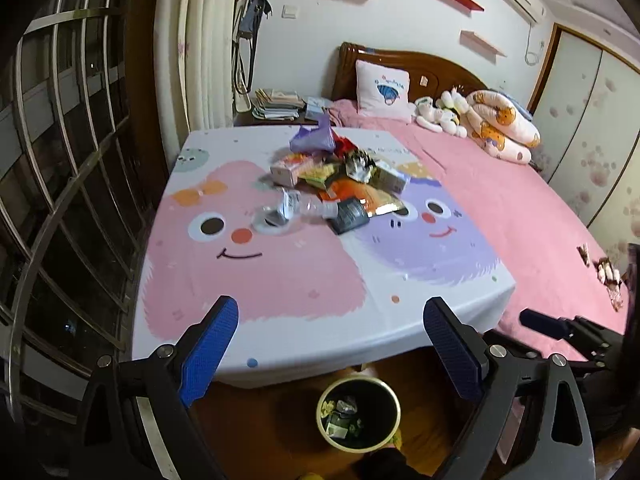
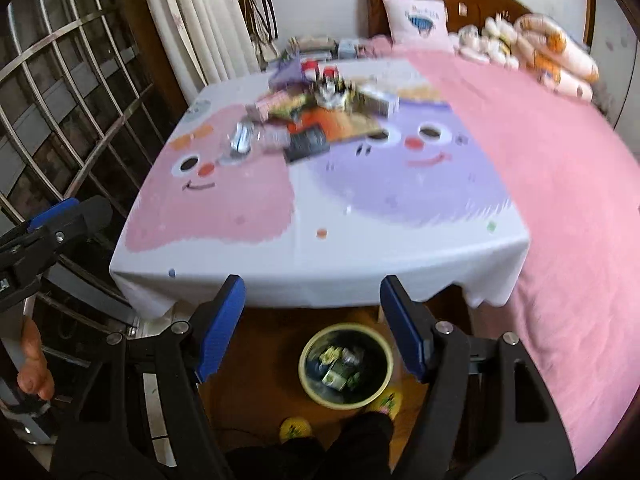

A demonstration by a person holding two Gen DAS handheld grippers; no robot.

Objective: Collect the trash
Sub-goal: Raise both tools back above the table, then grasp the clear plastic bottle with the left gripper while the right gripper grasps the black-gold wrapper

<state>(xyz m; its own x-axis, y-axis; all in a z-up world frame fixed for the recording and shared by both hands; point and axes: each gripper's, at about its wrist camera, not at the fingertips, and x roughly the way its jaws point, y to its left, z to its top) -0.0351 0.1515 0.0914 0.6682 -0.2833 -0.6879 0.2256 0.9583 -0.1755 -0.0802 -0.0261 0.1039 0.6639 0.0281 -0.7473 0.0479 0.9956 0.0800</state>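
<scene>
The left tool (image 1: 331, 332) is wide apart with nothing in it; the right tool (image 2: 313, 305) is wide apart and empty too; both hang above the near edge of the tabletop (image 1: 304, 344); the trash pile (image 1: 332, 176) sits far back on the tabletop's cartoon cloth, with a clear bottle (image 1: 294, 206) at its front; the bin (image 1: 359, 412) stands on the floor below, with some trash inside.
</scene>
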